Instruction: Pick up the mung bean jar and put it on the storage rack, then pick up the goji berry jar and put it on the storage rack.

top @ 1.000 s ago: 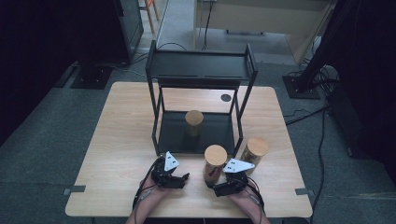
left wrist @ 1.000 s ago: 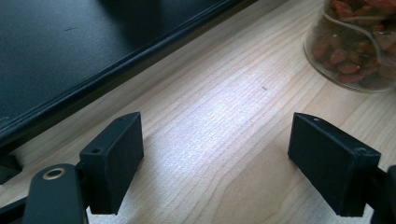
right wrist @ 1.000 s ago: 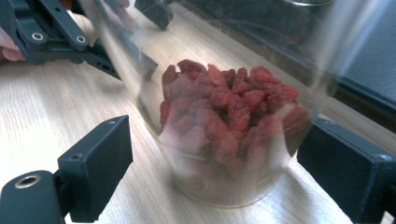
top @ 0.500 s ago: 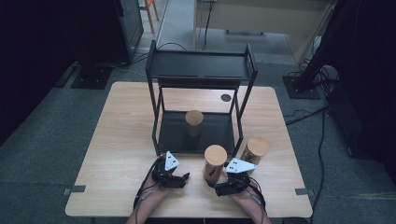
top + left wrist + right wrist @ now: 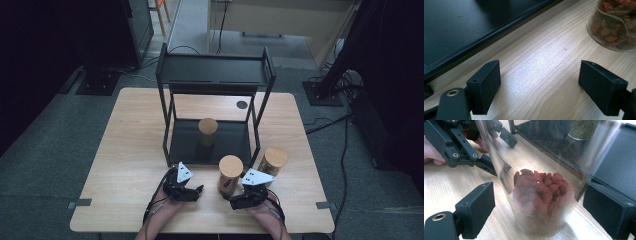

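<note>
From above, we've got the berry jar at lower centre, just in front of the black rack, ready to shelve. Left gripper view: jaws spread over bare table, waiting. Right gripper view: jaws bracket the jar mid-frame, gaps both sides, so not pinching yet

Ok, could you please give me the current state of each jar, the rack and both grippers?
Jar of red berries: upright on the table, lidded, between the right gripper's jaws, not gripped.
Second jar: upright, lidded, beside the rack.
Third jar: upright, lidded, on the rack's lower shelf.
Rack: top shelf bare.
Left gripper: open.
Right gripper: open.
</note>
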The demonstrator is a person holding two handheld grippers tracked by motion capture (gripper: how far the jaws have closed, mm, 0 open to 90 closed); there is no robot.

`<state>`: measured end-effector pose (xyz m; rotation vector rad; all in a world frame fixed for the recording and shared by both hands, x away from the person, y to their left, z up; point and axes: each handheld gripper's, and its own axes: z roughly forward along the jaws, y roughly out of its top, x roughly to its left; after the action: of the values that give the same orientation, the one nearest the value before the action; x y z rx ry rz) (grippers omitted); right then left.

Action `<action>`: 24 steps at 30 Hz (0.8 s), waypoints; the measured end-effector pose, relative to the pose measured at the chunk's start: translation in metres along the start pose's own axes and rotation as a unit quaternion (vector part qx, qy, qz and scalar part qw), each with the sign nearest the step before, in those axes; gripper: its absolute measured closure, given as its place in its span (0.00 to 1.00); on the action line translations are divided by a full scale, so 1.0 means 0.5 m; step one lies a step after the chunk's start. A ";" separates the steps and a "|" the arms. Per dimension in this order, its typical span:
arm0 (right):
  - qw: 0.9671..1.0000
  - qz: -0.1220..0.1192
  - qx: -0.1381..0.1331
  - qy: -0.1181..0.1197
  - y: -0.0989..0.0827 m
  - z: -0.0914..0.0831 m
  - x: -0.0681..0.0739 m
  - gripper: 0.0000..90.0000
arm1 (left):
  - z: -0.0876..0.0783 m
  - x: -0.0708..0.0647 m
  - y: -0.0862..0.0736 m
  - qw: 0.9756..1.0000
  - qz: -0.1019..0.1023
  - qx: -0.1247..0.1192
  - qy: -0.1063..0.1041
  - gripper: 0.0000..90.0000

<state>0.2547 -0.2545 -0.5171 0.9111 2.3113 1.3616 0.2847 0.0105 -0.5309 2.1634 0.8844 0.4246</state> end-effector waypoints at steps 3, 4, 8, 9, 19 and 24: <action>1.000 0.000 0.000 -0.004 0.001 0.000 0.000 0.11 | 0.000 0.000 0.000 1.000 0.000 0.000 0.000 0.20; 1.000 0.000 0.000 -0.006 0.002 -0.001 0.000 0.11 | 0.000 0.000 0.000 1.000 0.000 0.000 0.000 0.20; 1.000 -0.001 -0.006 -0.010 0.005 -0.005 0.000 0.11 | 0.000 0.000 0.000 1.000 0.000 0.000 0.000 0.20; 1.000 -0.001 -0.007 -0.011 0.006 -0.006 0.000 0.11 | 0.000 0.000 0.000 1.000 0.000 0.000 0.000 0.20; 1.000 0.001 -0.012 -0.010 0.009 -0.009 -0.001 0.11 | 0.000 0.000 0.000 1.000 0.002 0.001 -0.001 0.20; 1.000 0.003 -0.013 -0.011 0.011 -0.011 0.000 0.11 | 0.000 0.000 0.000 1.000 0.002 0.001 -0.001 0.20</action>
<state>0.2536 -0.2562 -0.5097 0.9204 2.2706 1.3729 0.2847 0.0103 -0.5308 2.1663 0.8793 0.4227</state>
